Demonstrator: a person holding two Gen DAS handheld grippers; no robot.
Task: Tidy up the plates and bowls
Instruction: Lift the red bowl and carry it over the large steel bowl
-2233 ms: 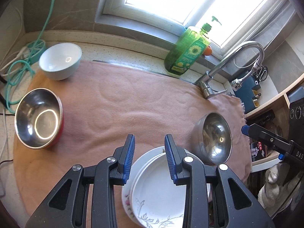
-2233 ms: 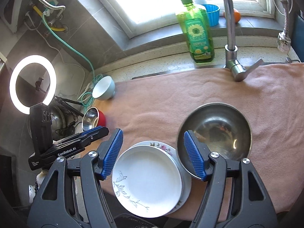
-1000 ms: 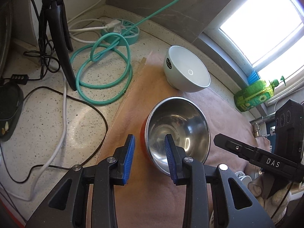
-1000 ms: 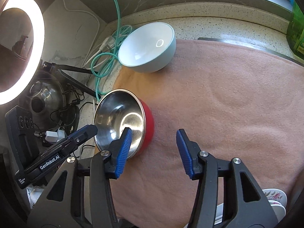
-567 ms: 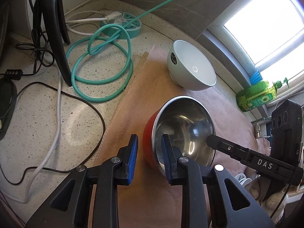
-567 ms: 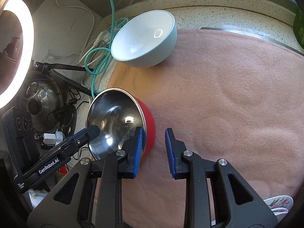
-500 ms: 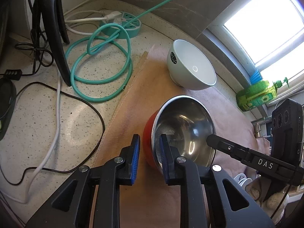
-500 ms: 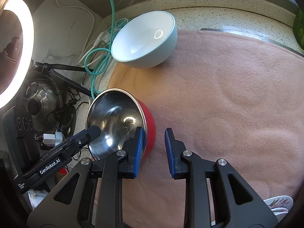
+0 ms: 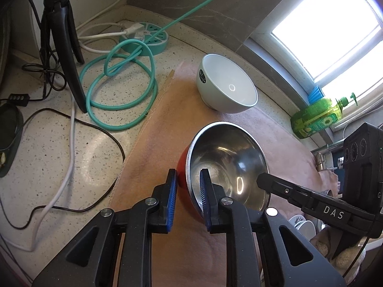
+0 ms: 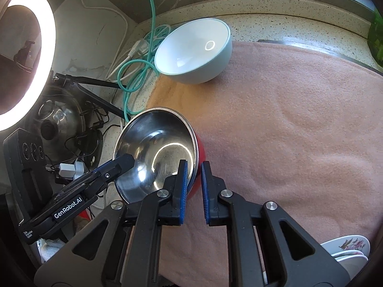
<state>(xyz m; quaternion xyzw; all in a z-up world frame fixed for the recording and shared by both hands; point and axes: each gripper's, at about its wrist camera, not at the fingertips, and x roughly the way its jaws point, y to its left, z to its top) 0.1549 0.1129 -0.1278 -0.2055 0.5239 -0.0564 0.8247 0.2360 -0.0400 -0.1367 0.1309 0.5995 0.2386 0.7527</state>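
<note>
One red bowl point(image 9: 183, 167) with a shiny steel inside sits on the pink towel point(image 10: 299, 131) on the worktop point(image 9: 59, 143). The left gripper point(image 9: 188, 181) and right gripper point(image 10: 192, 169) have just closed; both pinch its rim. One white bowl point(image 9: 227, 91) stands behind it. A few plates point(image 10: 347, 251) are stacked nearby.

1. Stacked plates point(image 10: 347, 251): cut off by the right wrist view's lower edge.
2. Soap bottle point(image 9: 318, 119): label print too small to read.
3. Red-walled steel bowl point(image 9: 227, 162): base hidden behind its own rim.
</note>
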